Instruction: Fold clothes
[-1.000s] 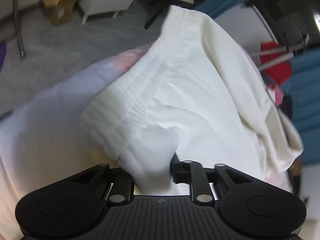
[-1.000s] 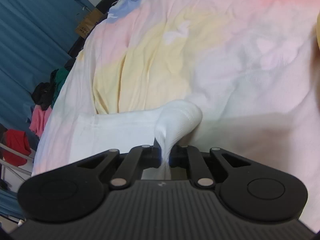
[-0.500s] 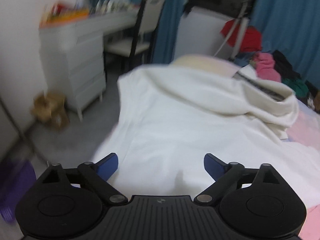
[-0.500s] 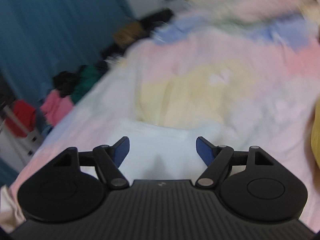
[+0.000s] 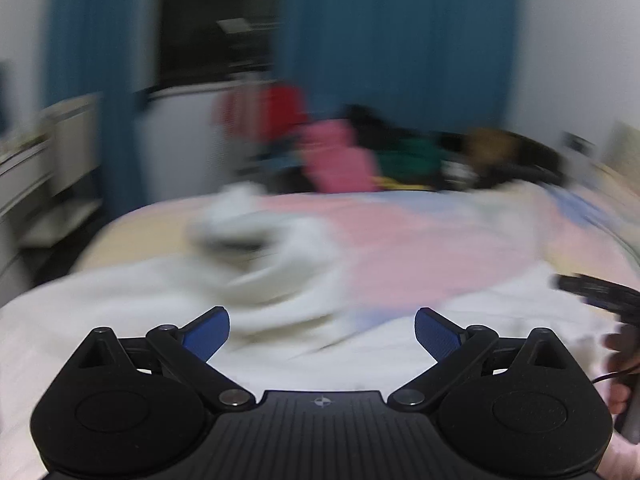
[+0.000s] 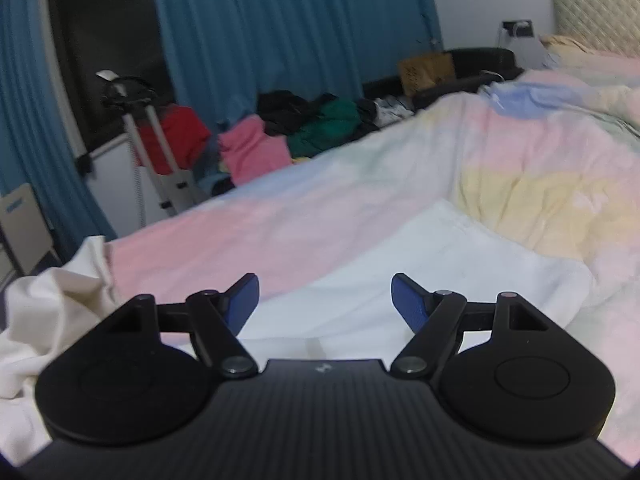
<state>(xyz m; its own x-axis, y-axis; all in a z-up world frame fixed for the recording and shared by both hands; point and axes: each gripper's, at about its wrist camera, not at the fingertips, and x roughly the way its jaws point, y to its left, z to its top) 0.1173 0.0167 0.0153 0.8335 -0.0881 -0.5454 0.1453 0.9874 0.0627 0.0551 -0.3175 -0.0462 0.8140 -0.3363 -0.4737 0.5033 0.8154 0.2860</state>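
A white garment [image 6: 440,280] lies flat on the pastel bedspread [image 6: 320,208], just beyond my right gripper [image 6: 325,300], which is open and empty above it. In the blurred left wrist view the same white garment [image 5: 360,344] spreads under my left gripper [image 5: 322,330], also open and empty. A crumpled cream garment [image 5: 264,256] lies further back on the bed; it also shows at the left edge of the right wrist view [image 6: 52,304]. The other hand-held gripper [image 5: 600,300] appears at the right edge.
A pile of pink, green, black and red clothes [image 6: 280,132] lies beyond the far side of the bed. Blue curtains [image 6: 280,28] hang behind. A metal rack [image 6: 152,148] stands at the left. A white dresser [image 5: 32,168] is far left.
Both grippers let go of the white garment and opened. Both have lifted and tilted up from the fabric, so the views now look across the bed to the curtains.
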